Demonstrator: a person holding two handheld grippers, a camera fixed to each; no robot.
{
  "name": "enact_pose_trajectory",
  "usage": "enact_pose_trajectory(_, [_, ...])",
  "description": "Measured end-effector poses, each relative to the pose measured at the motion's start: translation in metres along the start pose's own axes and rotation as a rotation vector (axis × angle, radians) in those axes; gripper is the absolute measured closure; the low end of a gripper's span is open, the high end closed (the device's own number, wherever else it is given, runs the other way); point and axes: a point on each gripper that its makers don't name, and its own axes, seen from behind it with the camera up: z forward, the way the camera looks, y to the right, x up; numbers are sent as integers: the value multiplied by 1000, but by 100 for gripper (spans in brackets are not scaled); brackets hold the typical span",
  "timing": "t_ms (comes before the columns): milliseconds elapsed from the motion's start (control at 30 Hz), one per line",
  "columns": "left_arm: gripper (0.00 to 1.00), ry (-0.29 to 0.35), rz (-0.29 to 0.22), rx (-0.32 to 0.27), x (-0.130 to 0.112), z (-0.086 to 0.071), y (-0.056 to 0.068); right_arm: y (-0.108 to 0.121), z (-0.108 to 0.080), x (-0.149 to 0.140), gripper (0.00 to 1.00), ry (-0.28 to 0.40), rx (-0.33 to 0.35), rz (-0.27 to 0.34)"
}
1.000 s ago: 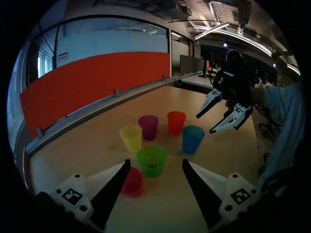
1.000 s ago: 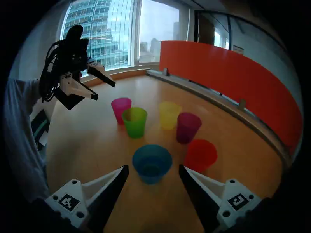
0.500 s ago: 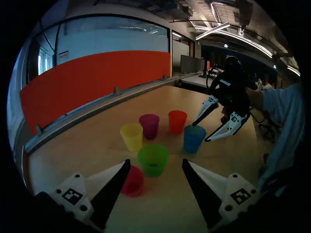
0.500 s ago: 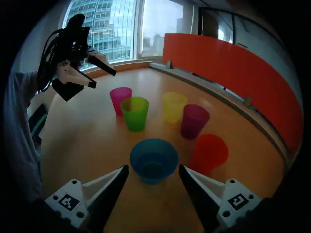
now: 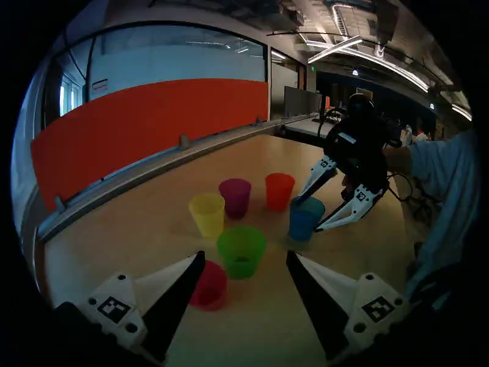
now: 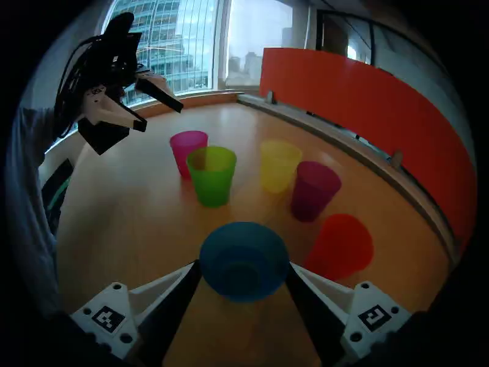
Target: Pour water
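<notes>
Pouring has not begun, by my judgement; grasp, lift and tilt remain. The right hand-held gripper [image 6: 241, 267] is spread wide, with the blue cup [image 6: 244, 260] between its fingers at lower centre of the right gripper view, on the bench [image 6: 134, 214]. I cannot confirm firm contact, nor the cup's contents. The left hand-held gripper [image 5: 243, 254] is wide open and empty.

Pale wood counter [image 6: 122, 208]; plain cups on it: blue cup [image 6: 244, 272] at lower centre, green cup [image 6: 211, 176] and pink cup [image 6: 183, 145] above, yellow cup [image 6: 278, 166], purple cup [image 6: 313, 192], red cup [image 6: 342, 248] at lower right; right hand-held gripper [image 6: 241, 264] and left hand-held gripper [image 5: 244, 253] white, black on the inner faces, with black-and-white square markers [image 6: 109, 318]; wall panel [image 6: 379, 110] bright orange.
</notes>
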Motion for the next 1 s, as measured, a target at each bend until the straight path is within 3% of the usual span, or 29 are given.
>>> enact_pose_trajectory(600, [1, -4, 2, -1, -2, 1, 0, -2, 5, -1, 10, 22, 11, 18])
enact_pose_trajectory(1000, [1, -10, -1, 9, -5, 3, -2, 2, -11, 5, 10, 53, 0, 14])
